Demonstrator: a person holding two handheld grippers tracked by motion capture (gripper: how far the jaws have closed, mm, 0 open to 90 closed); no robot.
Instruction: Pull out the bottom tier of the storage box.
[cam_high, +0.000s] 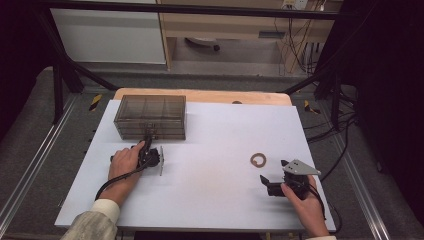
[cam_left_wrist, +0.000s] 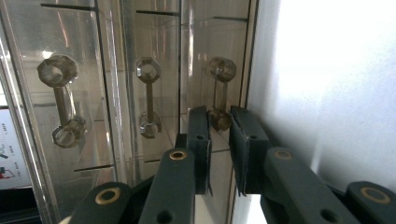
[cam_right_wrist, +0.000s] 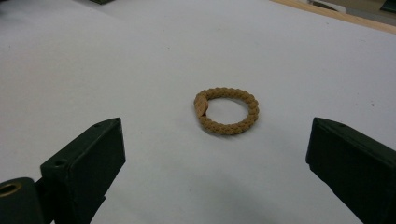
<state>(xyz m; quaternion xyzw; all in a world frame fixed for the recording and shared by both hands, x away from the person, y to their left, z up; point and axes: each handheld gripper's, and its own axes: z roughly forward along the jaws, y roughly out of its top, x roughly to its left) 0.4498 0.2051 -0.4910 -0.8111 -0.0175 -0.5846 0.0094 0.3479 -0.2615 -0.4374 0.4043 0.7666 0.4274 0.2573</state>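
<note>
Left gripper (cam_left_wrist: 218, 140) jaws narrowed around smoky clear drawer box's (cam_high: 150, 117) handle (cam_left_wrist: 219, 95), pads not yet pressing; right gripper (cam_right_wrist: 215, 154) released, braided tan ring (cam_right_wrist: 226, 111) straight ahead

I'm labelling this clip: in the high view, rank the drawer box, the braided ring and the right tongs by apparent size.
1. Drawer box
2. Right tongs, though they sit nearer the camera
3. Braided ring

The left gripper (cam_left_wrist: 218, 140) jaws are covering the lower knob of the nearest handle (cam_left_wrist: 219, 95) on the drawer box (cam_left_wrist: 93, 116), so contact is unclear. Box interior is blurring behind reflections. The picture's edge is cutting off the box's far side.
</note>
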